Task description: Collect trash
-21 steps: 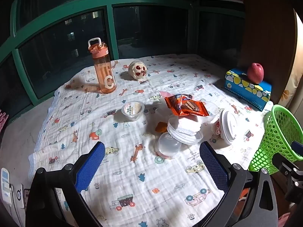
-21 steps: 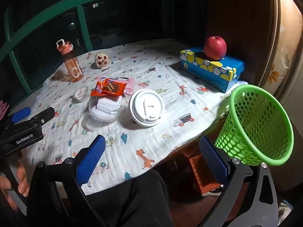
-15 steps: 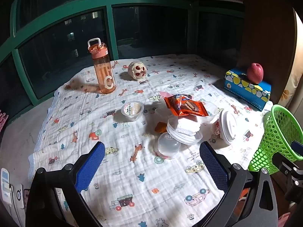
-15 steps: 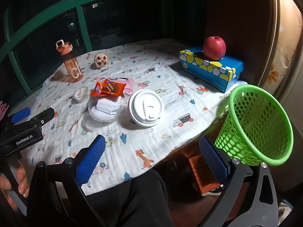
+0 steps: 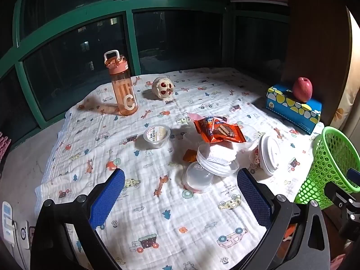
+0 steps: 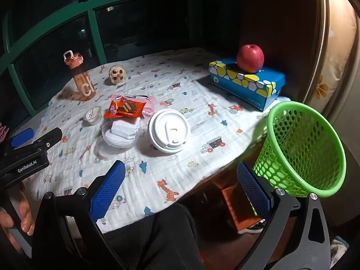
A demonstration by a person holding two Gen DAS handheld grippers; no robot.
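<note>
Trash lies in the middle of the patterned cloth: an orange snack wrapper (image 5: 217, 130) (image 6: 125, 109), a white-lidded paper cup on its side (image 5: 267, 155) (image 6: 169, 130), a clear round container with white foam in it (image 5: 217, 159) (image 6: 120, 132), a clear domed lid (image 5: 198, 180) and a small jelly cup (image 5: 156, 133) (image 6: 92, 115). A green mesh basket (image 5: 326, 168) (image 6: 301, 148) stands at the table's right edge. My left gripper (image 5: 180, 193) is open and empty, hovering short of the domed lid. My right gripper (image 6: 180, 186) is open and empty over the table's front edge, left of the basket.
An orange water bottle (image 5: 122, 85) and a skull-like toy (image 5: 162, 87) stand at the back. A blue tissue box (image 6: 246, 81) with a red apple (image 6: 250, 58) on it sits at the right. Dark windows ring the table. A person's lap (image 6: 157, 236) is below the front edge.
Almost nothing has changed: both grippers stay open, and the views have drifted only slightly.
</note>
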